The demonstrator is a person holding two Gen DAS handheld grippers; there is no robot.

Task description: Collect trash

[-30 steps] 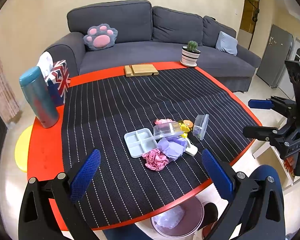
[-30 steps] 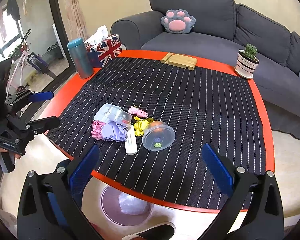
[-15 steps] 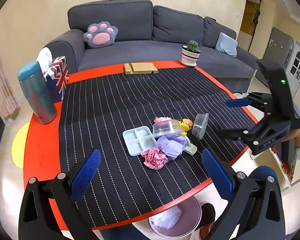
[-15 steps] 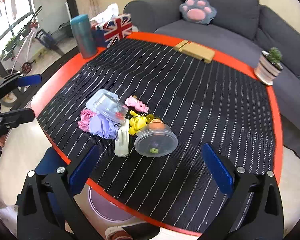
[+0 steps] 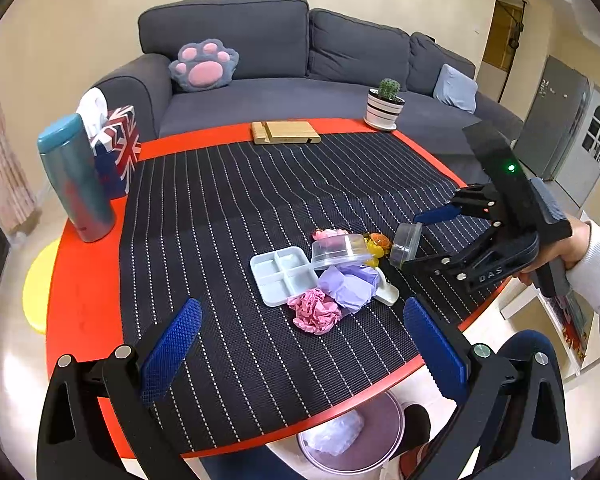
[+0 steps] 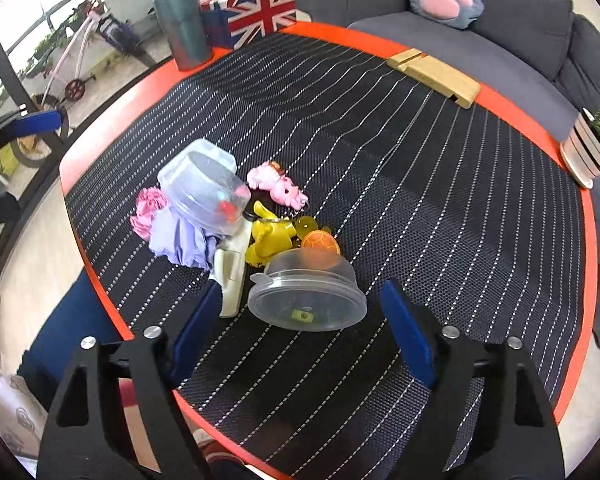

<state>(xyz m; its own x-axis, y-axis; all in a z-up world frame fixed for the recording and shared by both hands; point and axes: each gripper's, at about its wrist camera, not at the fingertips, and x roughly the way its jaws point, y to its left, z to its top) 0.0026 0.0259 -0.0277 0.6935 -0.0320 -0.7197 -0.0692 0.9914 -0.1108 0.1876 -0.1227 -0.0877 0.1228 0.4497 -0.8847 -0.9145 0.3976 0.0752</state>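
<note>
The right gripper point(image 6: 296, 328) stood with its jaws spread wide at the bottom of its own view, holding nothing, its blue pads on either side of a round clear plastic container point(image 6: 307, 295) that lay tipped on its side in the lower middle of the frame. Whether the pads touched the container could not be told; they looked just apart from it. In the left wrist view the same gripper point(image 5: 418, 240) reached in from the right edge with that container between its fingers.

The left gripper point(image 5: 300, 356) was also spread and empty, low in its frame, hanging near the table edge and well apart from the pile.

Outward from the container lay the rest of the heap at the middle of the striped mat point(image 6: 420, 200): a yellow toy point(image 6: 270, 238), an orange turtle-like toy point(image 6: 321, 240), a pink toy figure point(image 6: 278, 184), a white clip-like piece point(image 6: 230, 276), a crumpled purple paper point(image 5: 348, 286), a crumpled pink paper point(image 5: 314, 312), a second clear lidded box point(image 5: 338, 250) and a pale divided tray point(image 5: 284, 274).

Below the near rim of the red table point(image 5: 80, 280), at the bottom centre of the left view, stood a bin point(image 5: 352, 436) with a pale crumpled wad, or its liner, inside.

Judged from this, the collecting was barely begun: every piece in the pile was yet on the mat, and the first grasp was not closed.
</note>
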